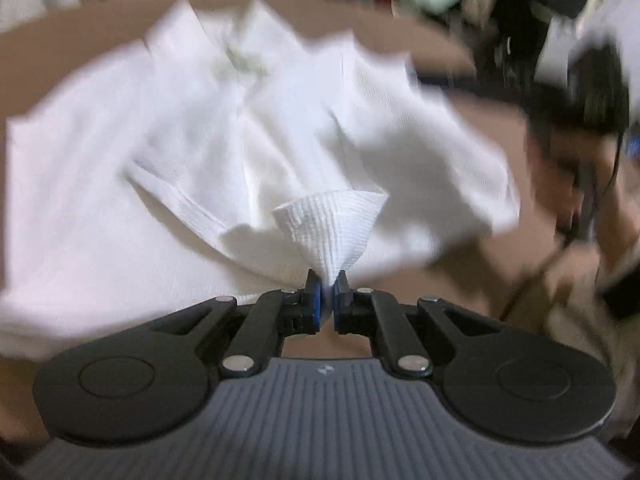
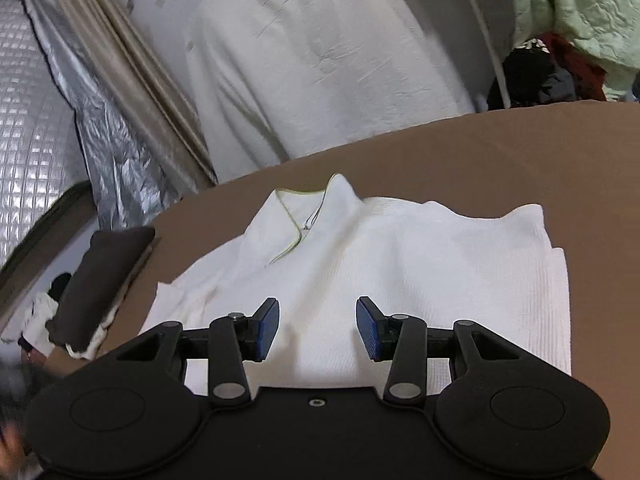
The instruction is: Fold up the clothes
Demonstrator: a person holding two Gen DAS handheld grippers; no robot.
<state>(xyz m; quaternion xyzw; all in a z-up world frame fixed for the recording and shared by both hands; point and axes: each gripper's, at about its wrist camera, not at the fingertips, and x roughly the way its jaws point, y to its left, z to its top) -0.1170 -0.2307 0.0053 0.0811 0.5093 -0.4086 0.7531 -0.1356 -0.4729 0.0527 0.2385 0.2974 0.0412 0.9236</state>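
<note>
A white ribbed shirt (image 1: 192,136) with a collar lies on the brown surface (image 1: 80,24). My left gripper (image 1: 326,292) is shut on a pinched corner of the shirt, which rises in a cone from its blue pads and is lifted off the rest of the cloth. In the right wrist view the same white shirt (image 2: 420,264) lies partly folded, collar with a green-trimmed placket at the far side. My right gripper (image 2: 318,328) hovers over its near part, open, nothing between the fingers.
A person's head (image 1: 580,140) leans in at the right of the left wrist view. A white hanging garment (image 2: 320,60), curtains and a silver sheet (image 2: 100,120) stand behind the brown surface (image 2: 520,152). A dark cushion (image 2: 104,280) lies off its left edge. Piled clothes (image 2: 568,20) sit far right.
</note>
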